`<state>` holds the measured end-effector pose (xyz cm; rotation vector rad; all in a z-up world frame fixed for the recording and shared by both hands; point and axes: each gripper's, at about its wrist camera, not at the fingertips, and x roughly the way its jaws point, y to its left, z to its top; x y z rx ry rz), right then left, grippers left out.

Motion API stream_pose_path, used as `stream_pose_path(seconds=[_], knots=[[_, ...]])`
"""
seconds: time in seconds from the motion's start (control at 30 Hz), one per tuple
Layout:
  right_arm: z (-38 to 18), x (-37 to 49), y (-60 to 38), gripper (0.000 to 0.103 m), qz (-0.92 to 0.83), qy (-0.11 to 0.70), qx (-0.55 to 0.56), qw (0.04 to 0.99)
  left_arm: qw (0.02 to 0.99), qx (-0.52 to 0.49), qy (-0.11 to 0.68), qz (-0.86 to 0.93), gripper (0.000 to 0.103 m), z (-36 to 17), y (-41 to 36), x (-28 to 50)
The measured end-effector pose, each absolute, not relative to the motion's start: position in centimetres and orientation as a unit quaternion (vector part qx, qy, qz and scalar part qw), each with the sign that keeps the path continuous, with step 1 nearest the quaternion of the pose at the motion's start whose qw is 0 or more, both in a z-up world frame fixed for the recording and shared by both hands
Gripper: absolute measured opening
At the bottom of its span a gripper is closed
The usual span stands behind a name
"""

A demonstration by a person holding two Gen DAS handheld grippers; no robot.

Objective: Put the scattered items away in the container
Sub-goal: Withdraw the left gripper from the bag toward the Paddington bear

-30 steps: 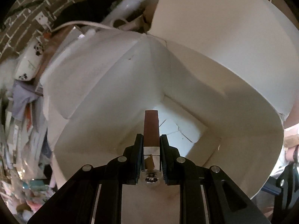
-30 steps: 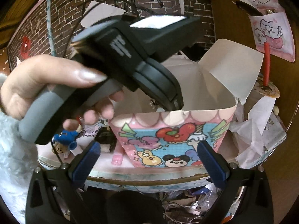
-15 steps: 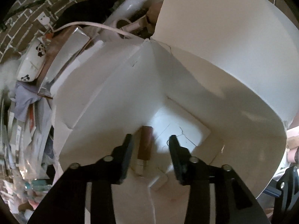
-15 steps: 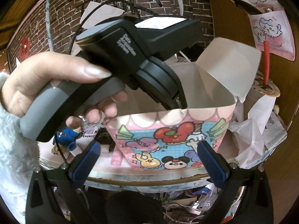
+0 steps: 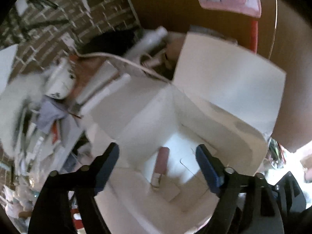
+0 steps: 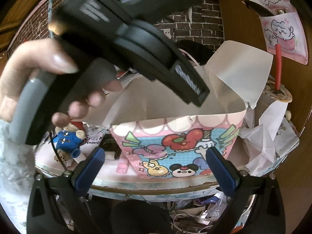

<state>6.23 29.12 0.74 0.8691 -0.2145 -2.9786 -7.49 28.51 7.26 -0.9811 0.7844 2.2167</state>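
An open cardboard box (image 5: 224,117) with a white inside and a cartoon-printed front (image 6: 175,146) stands on the table. A brownish-pink tube (image 5: 161,163) lies on the box floor. My left gripper (image 5: 158,161) is open and empty, above the box opening, with the tube seen between its fingers. In the right wrist view the left gripper's black body (image 6: 126,35) and the hand holding it hang over the box. My right gripper (image 6: 154,167) is open and empty, in front of the box at the table edge.
A blue-dressed teddy bear (image 6: 67,140) and a pink tube (image 6: 122,164) lie on the table left of the box. Crumpled white paper (image 6: 269,136) sits to the right. Bottles, a panda cup (image 5: 60,81) and clutter lie behind and left of the box.
My left gripper opened and let go of the brownish tube, which dropped to the box floor. The gripper then rose and pulled back above the box. The right gripper held still.
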Motion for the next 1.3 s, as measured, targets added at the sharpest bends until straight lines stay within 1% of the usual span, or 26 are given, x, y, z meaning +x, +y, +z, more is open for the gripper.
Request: stream_pose_path(seconds=[0.1, 0.27, 0.33, 0.37, 0.7, 1.0, 1.3], knots=[[0.8, 6.2, 28.9, 0.103, -0.958, -0.068, 0.278, 0.015, 0.29, -0.345, 0.273, 0.85, 0.085, 8.9, 27.5, -6.9], [0.9, 6.1, 28.4, 0.103, -0.959, -0.064, 0.277, 0.016, 0.27, -0.311, 0.265, 0.872, 0.089, 10.4, 25.8, -6.3], [0.9, 6.1, 28.3, 0.103, -0.959, -0.062, 0.277, 0.017, 0.258, -0.294, 0.264, 0.882, 0.094, 10.7, 25.1, -6.0], [0.9, 6.0, 28.2, 0.103, -0.959, -0.061, 0.277, 0.018, 0.252, -0.284, 0.264, 0.887, 0.094, 10.9, 24.7, -5.6], [0.9, 5.7, 27.0, 0.103, -0.959, -0.049, 0.279, 0.025, 0.213, -0.226, 0.237, 0.921, 0.096, 11.8, 20.7, -3.2], [0.5, 5.3, 25.6, 0.103, -0.958, -0.035, 0.283, 0.033, 0.155, -0.197, 0.188, 0.95, 0.097, 11.6, 15.3, -1.7], [0.3, 5.1, 24.1, 0.103, -0.957, -0.018, 0.286, 0.042, 0.101, -0.189, 0.13, 0.968, 0.098, 10.0, 9.1, -0.8]])
